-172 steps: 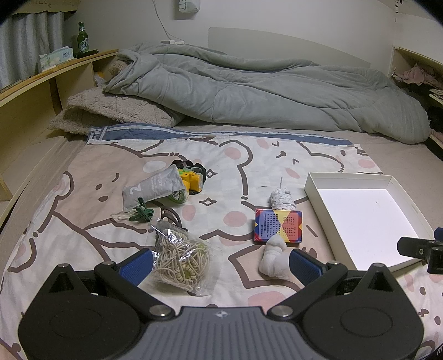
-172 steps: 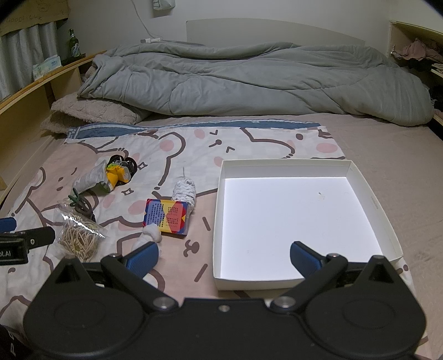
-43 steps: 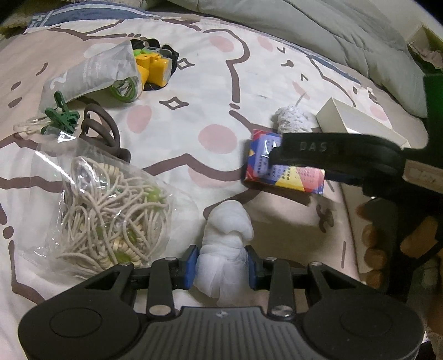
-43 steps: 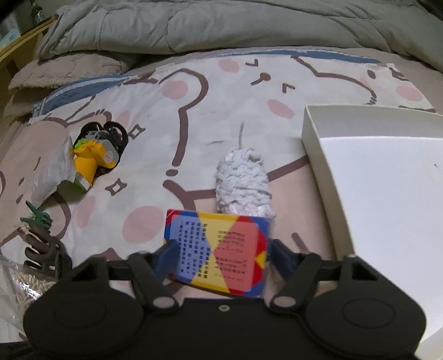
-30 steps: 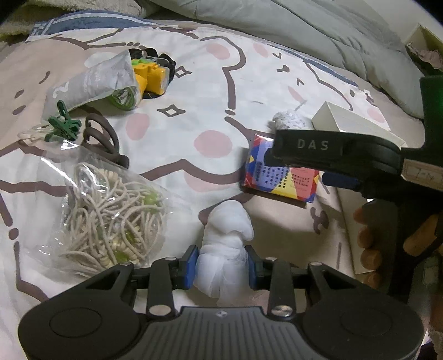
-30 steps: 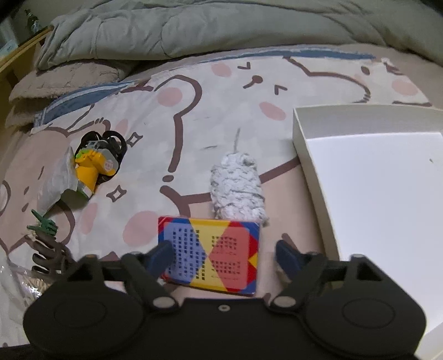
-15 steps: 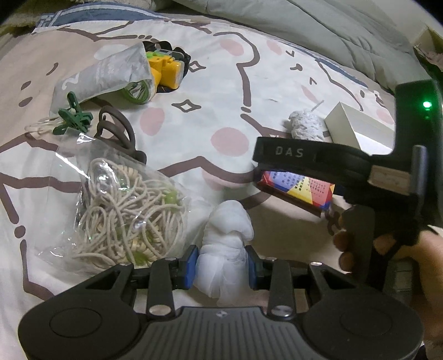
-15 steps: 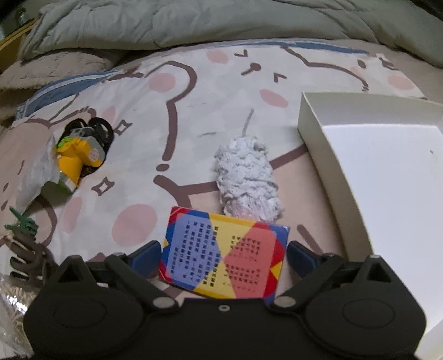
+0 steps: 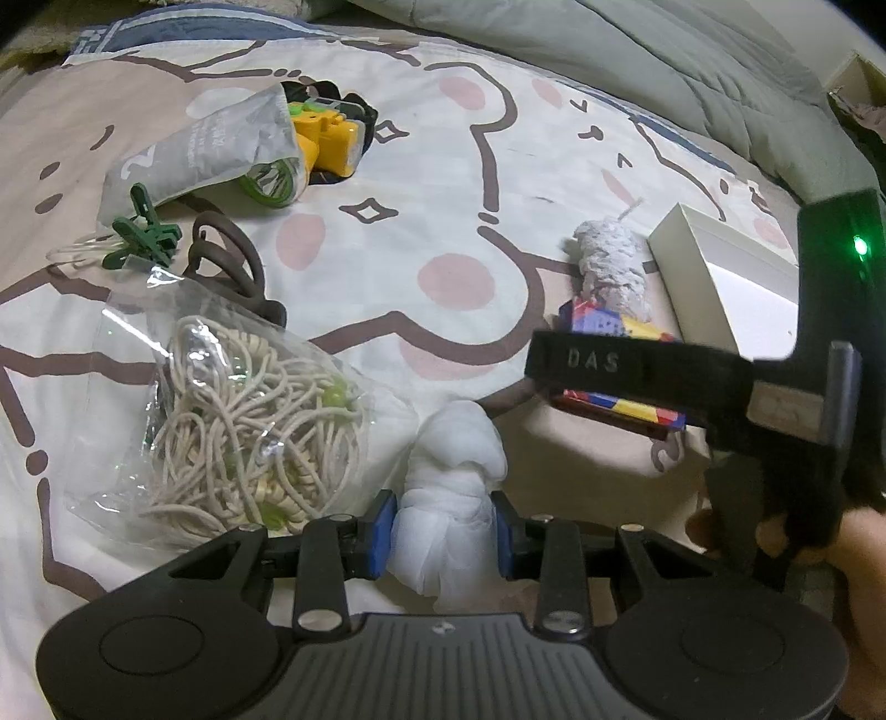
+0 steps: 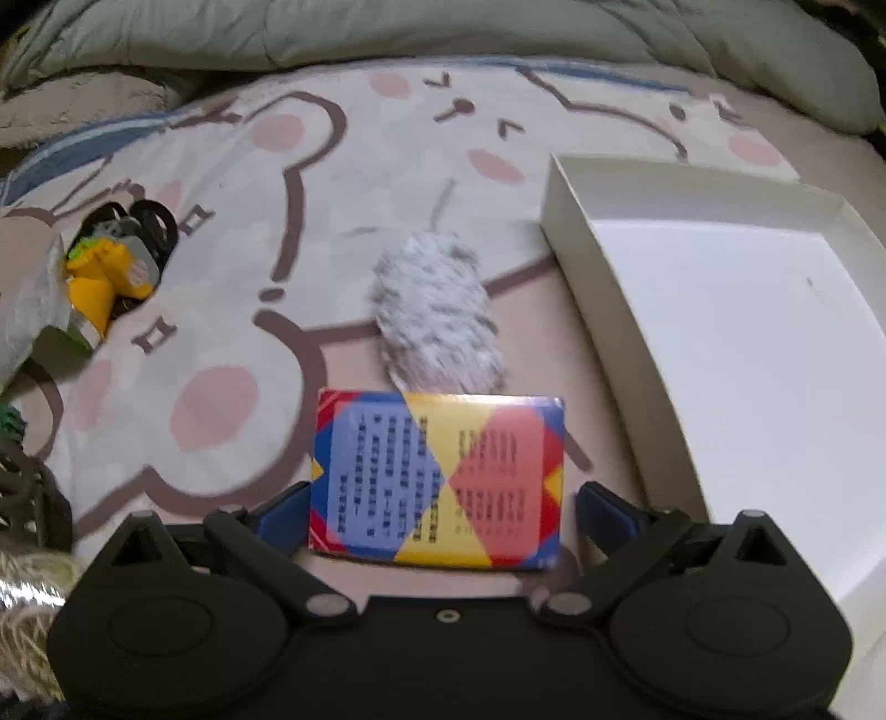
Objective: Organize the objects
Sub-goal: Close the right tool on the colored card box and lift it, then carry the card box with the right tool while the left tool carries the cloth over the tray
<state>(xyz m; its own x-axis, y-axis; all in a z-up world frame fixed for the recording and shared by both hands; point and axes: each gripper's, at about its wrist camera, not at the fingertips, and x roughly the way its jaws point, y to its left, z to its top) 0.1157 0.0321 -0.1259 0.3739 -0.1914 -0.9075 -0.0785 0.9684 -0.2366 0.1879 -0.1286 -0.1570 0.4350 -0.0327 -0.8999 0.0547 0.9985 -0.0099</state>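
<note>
**Both claws on first picks, box still empty**

Landmark: white box [image 10: 736, 343] on the bed.

- Progress, my read: nothing sorted yet. No item shows inside the box in either view; everything lies on the cartoon bedsheet [image 9: 443, 166] on the left of the box. All placements remain.
- Left claw [image 9: 443, 526]: pressed onto the white cloth bundle [image 9: 451, 487], blue pads [image 9: 382, 526] squeezing both sides. Bundle looks to be resting on the sheet, well left of the box. Claw pitched steeply down.
- Right claw [image 10: 437, 512]: spread wide around the colourful packet [image 10: 437, 479]. Packet sits between the fingers [image 10: 606, 512] with a gap visible on the right side; left side looks apart too, hard to be sure. Not pinched. Packet lies just left of the box's near corner. Claw also angled steeply down; from the left view it comes in from the box side, with a hand [image 9: 775, 531] on its handle.
- Bag of cream elastic bands [image 9: 232, 421]: untouched, far left of the box, beside the cloth bundle.
- Grey-white knitted roll [image 10: 437, 310]: just beyond the packet, near the box's left wall.
- Farther out, well left of the box: brown hair claw clip [image 9: 232, 266], green clip [image 9: 144, 232], grey pouch [image 9: 205, 149], yellow toy [image 9: 326, 144].
- Grey duvet [image 10: 443, 27] bunched beyond the box at the back of the bed.

Next, as I judge it: close right on the packet, lift both, drop into the box.
</note>
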